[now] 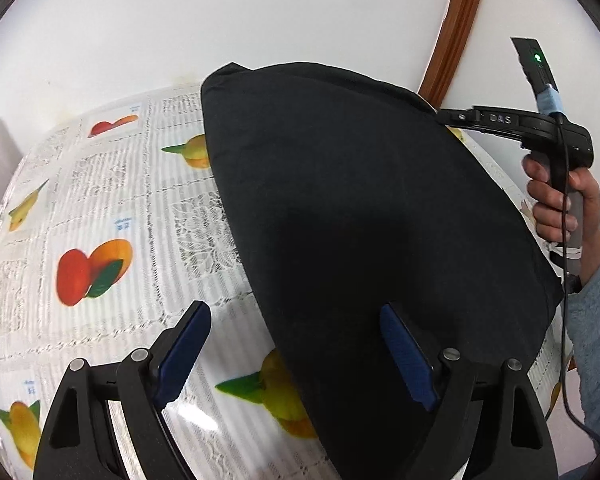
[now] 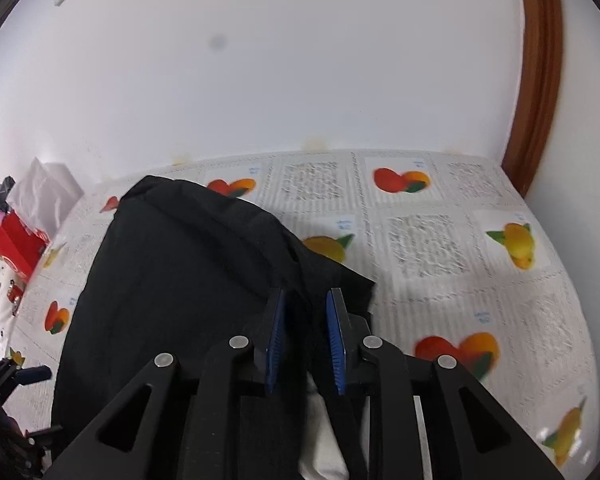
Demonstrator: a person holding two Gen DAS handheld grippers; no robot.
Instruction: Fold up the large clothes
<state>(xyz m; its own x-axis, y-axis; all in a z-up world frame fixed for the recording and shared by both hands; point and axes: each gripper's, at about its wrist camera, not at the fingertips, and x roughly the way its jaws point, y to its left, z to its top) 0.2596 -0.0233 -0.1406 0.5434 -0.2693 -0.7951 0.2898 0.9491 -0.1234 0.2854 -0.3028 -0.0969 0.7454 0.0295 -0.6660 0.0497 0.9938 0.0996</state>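
A black garment lies folded on the fruit-print tablecloth, its far edge near the wall. My left gripper hovers open and wide over the garment's near left edge, one pad above bare cloth, the other above the black fabric. A hand holds the right gripper at the garment's far right corner. In the right wrist view that right gripper has its jaws a narrow gap apart over the garment. Dark cloth fills the gap, and I cannot tell whether the pads press it.
The table stands against a white wall, with a brown wooden frame at the right. A red box, white paper and patterned fabric crowd the left end. Bare tablecloth extends right of the garment.
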